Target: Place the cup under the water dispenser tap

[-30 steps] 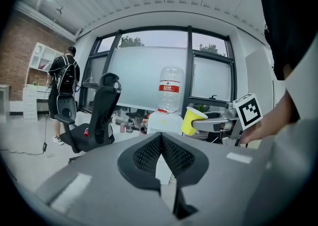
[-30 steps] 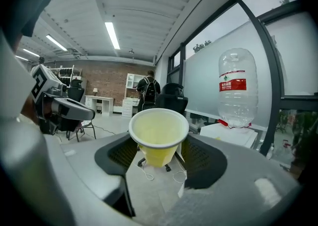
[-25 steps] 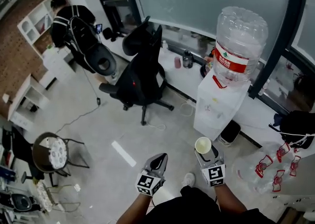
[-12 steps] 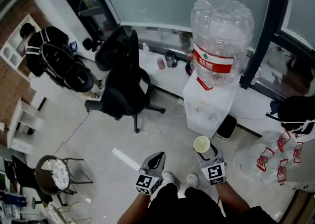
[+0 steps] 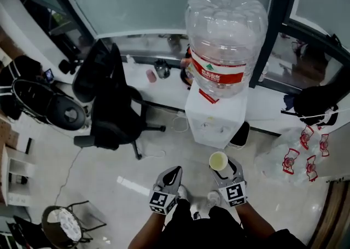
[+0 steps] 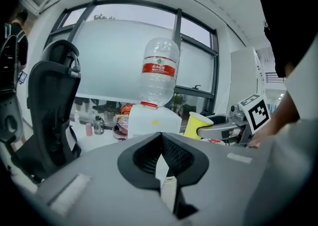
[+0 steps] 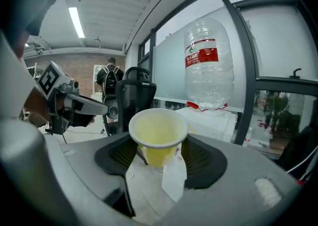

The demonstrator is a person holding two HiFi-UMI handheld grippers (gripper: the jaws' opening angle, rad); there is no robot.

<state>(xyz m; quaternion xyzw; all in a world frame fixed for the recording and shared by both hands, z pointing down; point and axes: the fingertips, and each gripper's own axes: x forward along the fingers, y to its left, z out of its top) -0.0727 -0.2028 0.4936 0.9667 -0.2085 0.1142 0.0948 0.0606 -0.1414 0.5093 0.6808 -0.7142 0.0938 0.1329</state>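
Grey office floor (image 5: pixel 109 155) below a wall of frosted glass; yellow paper cup (image 5: pixel 218 160) upright, clamped between the jaws of right gripper (image 5: pixel 224 170), up in the air just in front of white water dispenser (image 5: pixel 214 119), not yet set into it; big clear bottle (image 5: pixel 225 40) inverted on top; left gripper (image 5: pixel 170 178) alongside, jaws together on nothing; black office chair (image 5: pixel 109 105) off to the left; low white surface (image 5: pixel 158 86) along the window, carrying small bottles.
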